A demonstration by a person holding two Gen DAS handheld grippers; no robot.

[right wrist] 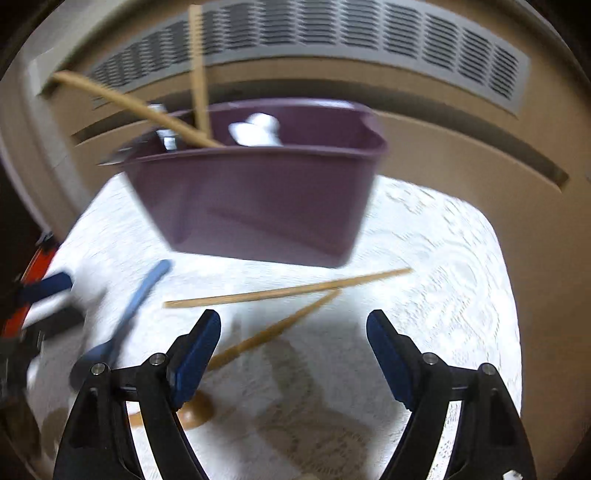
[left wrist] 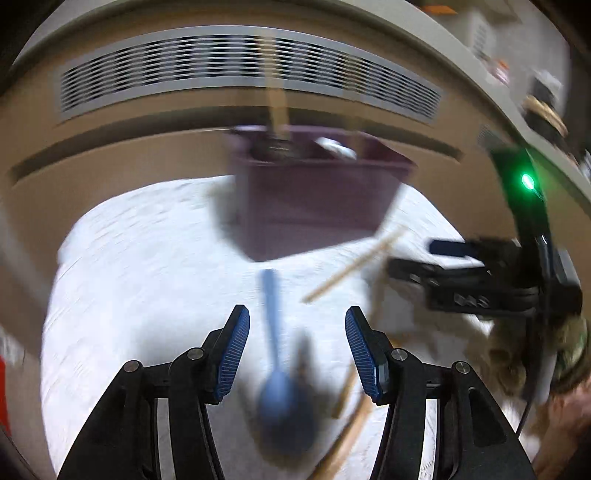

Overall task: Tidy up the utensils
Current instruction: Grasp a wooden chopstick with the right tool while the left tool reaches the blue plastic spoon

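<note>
A purple bin stands on a white lace cloth and holds wooden utensils and a white one. A blue spoon lies on the cloth. My left gripper is open and empty, straddling the spoon from above. Wooden chopsticks lie in front of the bin. A wooden spoon lies below them, its bowl by my right gripper's left finger. My right gripper is open and empty above the cloth; it also shows in the left wrist view.
A beige wall with a grey vent grille rises behind the table. The white cloth ends in rounded edges left and right. An orange object sits at the left edge.
</note>
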